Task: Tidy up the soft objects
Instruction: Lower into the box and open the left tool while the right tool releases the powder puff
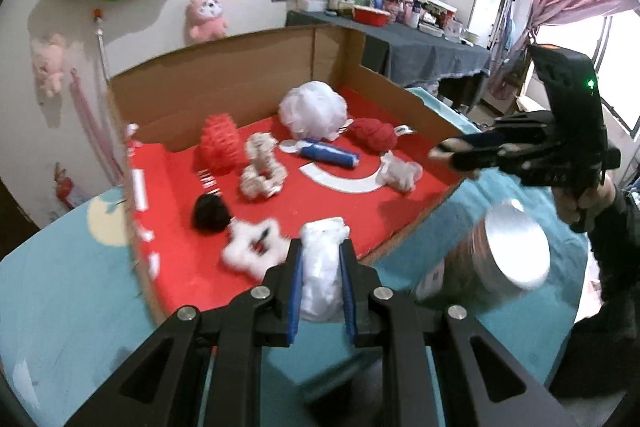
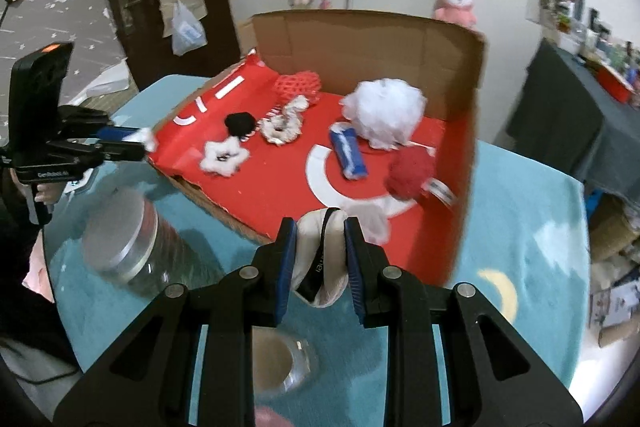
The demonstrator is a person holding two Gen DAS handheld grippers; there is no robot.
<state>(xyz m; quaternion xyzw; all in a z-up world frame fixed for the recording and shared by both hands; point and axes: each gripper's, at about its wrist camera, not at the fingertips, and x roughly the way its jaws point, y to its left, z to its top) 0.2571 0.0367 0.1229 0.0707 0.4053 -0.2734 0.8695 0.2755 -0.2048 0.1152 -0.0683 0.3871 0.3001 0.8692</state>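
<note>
My left gripper [image 1: 320,247] is shut on a white crumpled soft wad [image 1: 322,267] at the near edge of the red-lined cardboard box [image 1: 240,75]. It also shows in the right wrist view [image 2: 146,143]. My right gripper [image 2: 320,227] is shut on a cream rolled sock with a black band [image 2: 322,259] above the box's front edge. In the box lie a white mesh pouf [image 1: 314,111], a red yarn ball [image 1: 372,133], a blue roll [image 1: 330,153], a red net sponge [image 1: 220,147], a beige scrunchie [image 1: 262,171], a black pompom [image 1: 210,213], a white fluffy scrunchie [image 1: 250,247] and a small white wad [image 1: 402,173].
A clear jar with a silver lid [image 1: 508,243] stands on the teal tablecloth [image 1: 60,287] between the grippers, also in the right wrist view [image 2: 120,231]. An open glass jar [image 2: 280,363] sits under my right gripper. A cluttered dark table [image 1: 420,43] stands behind.
</note>
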